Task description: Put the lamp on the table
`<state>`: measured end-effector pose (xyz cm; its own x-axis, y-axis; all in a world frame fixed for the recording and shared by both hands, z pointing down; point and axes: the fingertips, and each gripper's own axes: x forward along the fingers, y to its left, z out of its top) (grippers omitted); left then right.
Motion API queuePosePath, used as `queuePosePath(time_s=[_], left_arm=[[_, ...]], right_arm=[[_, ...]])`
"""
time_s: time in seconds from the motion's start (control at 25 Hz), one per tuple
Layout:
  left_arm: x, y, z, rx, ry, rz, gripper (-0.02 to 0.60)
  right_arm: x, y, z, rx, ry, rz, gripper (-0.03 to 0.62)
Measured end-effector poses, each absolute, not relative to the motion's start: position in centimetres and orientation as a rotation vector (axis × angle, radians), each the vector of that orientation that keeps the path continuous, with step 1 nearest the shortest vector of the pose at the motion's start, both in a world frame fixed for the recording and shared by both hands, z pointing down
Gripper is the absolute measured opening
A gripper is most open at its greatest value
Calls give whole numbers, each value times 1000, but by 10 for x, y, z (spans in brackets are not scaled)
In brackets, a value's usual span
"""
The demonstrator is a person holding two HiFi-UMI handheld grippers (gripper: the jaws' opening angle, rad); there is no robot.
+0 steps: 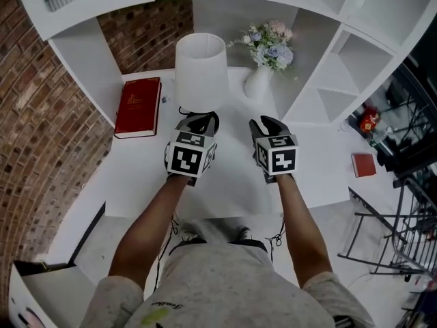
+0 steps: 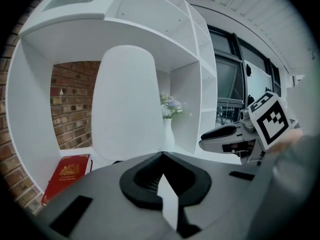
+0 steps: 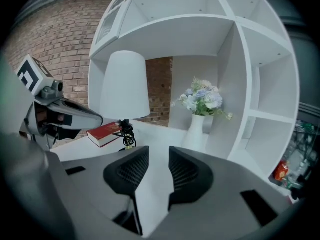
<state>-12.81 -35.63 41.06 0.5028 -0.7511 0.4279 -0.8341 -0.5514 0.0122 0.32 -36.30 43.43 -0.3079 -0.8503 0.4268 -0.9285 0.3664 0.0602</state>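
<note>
The vase [image 1: 259,83] stands on the table [image 1: 133,176] at the upper middle of the head view and holds a bunch of pale flowers [image 1: 272,44]. The lamp [image 1: 200,70] stands upright on the table just left of the vase, apart from it, and its white shade hides most of the stem. A black cord [image 3: 127,134] is bundled at its foot. Left of the lamp lies a red book [image 1: 138,106] with a gold emblem on the cover; its writing is too small to read.

The left gripper [image 1: 201,121] hangs just in front of the lamp's foot. Its jaws meet at the tips and there is nothing between them. The right gripper [image 1: 266,124] hangs beside it, in front of the vase, with the jaws a little apart and only bare table showing in the gap.

The white shelf [image 1: 89,63] closes the table at the back and on both sides, and a brick wall [image 1: 41,115] runs along the left. Open tabletop lies under and around both grippers, down to the front edge near the person.
</note>
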Motion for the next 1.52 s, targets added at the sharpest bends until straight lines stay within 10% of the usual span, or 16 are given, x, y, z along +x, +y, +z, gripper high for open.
queuePosePath(time_s=[1.52], left_arm=[[-17,-330,375,2471,-1527,568,-8]], right_arm=[[120,-314,377,1448,-2395,273,46]])
